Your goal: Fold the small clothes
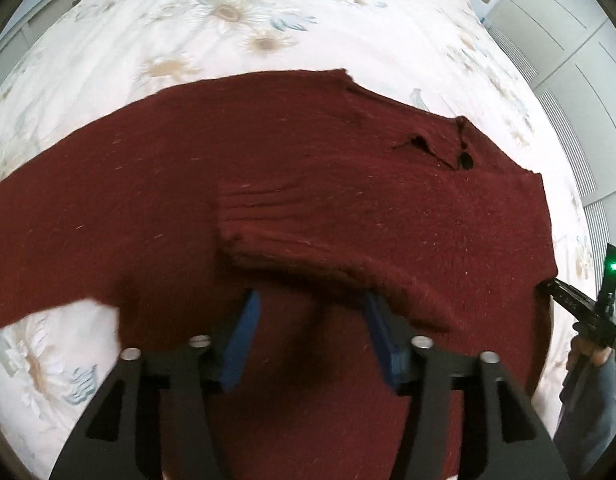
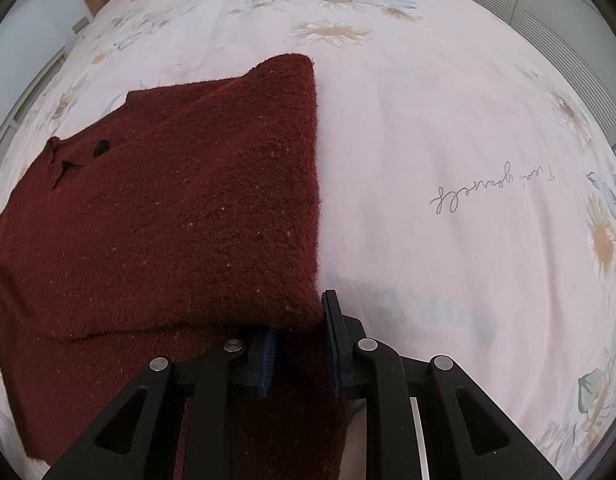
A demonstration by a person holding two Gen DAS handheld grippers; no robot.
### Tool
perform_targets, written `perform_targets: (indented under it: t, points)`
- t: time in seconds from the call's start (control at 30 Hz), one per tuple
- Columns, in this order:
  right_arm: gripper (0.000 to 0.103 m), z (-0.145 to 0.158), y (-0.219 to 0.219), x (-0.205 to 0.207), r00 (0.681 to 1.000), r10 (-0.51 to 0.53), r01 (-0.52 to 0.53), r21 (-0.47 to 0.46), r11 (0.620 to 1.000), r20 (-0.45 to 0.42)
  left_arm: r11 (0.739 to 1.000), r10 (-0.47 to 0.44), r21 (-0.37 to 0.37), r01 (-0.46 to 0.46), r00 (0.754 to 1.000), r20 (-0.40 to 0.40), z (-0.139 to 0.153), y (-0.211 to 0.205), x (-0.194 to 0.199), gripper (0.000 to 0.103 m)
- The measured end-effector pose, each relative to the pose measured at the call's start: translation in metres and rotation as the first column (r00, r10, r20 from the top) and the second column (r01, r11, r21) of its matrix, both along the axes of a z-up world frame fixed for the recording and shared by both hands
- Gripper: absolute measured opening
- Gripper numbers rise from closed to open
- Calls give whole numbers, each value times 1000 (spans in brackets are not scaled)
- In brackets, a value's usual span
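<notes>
While the left gripper (image 1: 312,312) stands open over a folded sleeve (image 1: 308,236), the right gripper (image 2: 299,344) pinches the maroon sweater (image 2: 167,220) edge ahead. Next, likely, the other sleeve's fold.

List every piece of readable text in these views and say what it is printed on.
"Treat yourself": my best reading of cursive script, upside down in the right wrist view, on the pale floral bedsheet.
Faint pale-blue block letters on the sheet near the right gripper: too washed out to read.
Red sweater: no text visible.
</notes>
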State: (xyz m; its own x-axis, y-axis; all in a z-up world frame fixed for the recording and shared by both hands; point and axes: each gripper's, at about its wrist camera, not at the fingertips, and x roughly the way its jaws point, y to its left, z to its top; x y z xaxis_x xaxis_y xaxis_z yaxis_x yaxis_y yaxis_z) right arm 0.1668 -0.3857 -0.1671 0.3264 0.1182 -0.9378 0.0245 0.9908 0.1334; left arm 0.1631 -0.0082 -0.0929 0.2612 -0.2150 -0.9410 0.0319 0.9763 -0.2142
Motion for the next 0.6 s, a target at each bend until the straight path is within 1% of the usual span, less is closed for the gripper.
perform_targets:
  t: [0.03,0.07,0.1,0.13,0.17,0.2,0.27,0.37,0.43,0.5,0.6]
  points:
    - [22,0,0,0,1000,0,0,0,1000,0,1000,1,4,-1,1000,3,4,4,-1,66]
    - [22,0,0,0,1000,0,0,0,1000,0,1000,2,10,-2,1000,10,9,9,-4,69]
    - [22,0,0,0,1000,0,0,-1,1000,0,1000,6,12,-7,1000,24,14,15,-5,76]
    - [22,0,0,0,1000,-1,1,-3,1000,0,1000,12,11,-12,999,36,19,21,-5,89]
    - [22,0,1,0,1000,-1,1,-5,1000,0,1000,15,9,-15,999,41,22,25,-5,97]
    - [22,0,1,0,1000,-1,1,-7,1000,1,1000,29,11,-29,998,48,24,32,-3,102]
    - [22,0,2,-1,1000,-3,3,-11,1000,3,998,60,30,-62,997,50,26,43,1,102]
    - [23,0,0,-1,1000,-7,7,-9,1000,5,995,95,31,-95,995,15,15,51,15,102]
    - [23,-1,0,-2,1000,-8,8,-6,1000,4,997,78,19,-78,997,-10,4,48,23,102]
    - [23,-1,-1,-3,1000,-6,6,-4,1000,3,999,36,18,-35,998,-52,-13,39,30,102]
    - [24,0,-3,-2,1000,-2,2,-2,1000,-2,999,31,27,-28,993,-116,-34,32,38,101]
